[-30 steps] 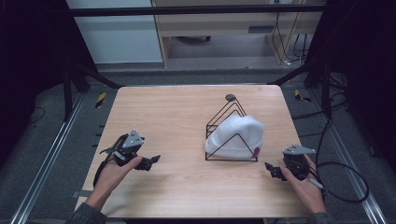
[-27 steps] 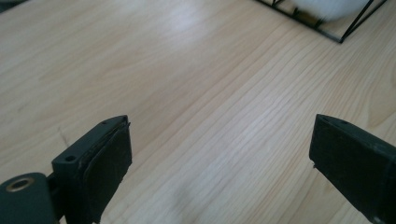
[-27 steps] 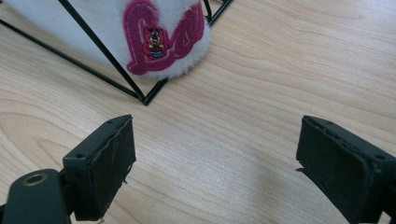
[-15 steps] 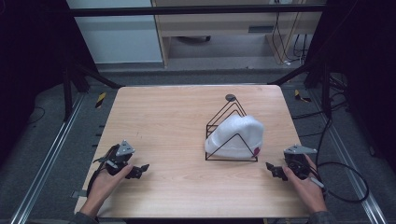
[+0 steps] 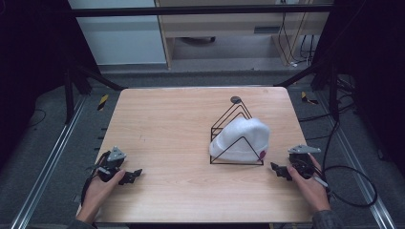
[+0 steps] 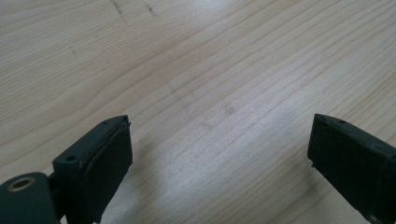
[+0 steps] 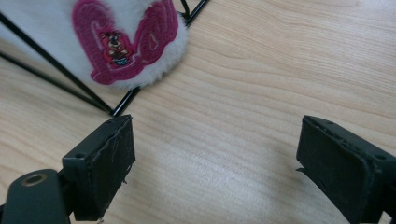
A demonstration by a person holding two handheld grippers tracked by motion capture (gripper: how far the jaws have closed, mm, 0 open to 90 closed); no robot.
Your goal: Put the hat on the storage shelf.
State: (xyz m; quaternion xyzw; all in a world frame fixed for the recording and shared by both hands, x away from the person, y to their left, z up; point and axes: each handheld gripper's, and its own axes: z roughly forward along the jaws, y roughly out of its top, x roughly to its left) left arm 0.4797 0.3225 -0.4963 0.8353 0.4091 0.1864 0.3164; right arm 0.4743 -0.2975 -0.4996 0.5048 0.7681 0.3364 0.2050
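A white fluffy hat point(image 5: 241, 139) rests inside a black wire triangular rack point(image 5: 228, 121) on the right half of the wooden table point(image 5: 181, 124). In the right gripper view the hat point(image 7: 140, 42) shows a pink embroidered patch point(image 7: 122, 39), and the rack's wires point(image 7: 60, 81) cross in front of it. My right gripper point(image 5: 278, 170) lies low on the table just right of the rack, open and holding nothing point(image 7: 215, 168). My left gripper point(image 5: 133, 174) rests near the front left corner, jaws wide apart over bare wood point(image 6: 219, 163).
A small dark round disc point(image 5: 235, 99) lies at the table's far edge behind the rack. A cable point(image 5: 353, 186) loops off the right side. Dark frame posts and a grey floor surround the table.
My left gripper has drawn back toward the front left corner and settled lower. The right gripper has barely shifted. The hat and rack have stayed put.
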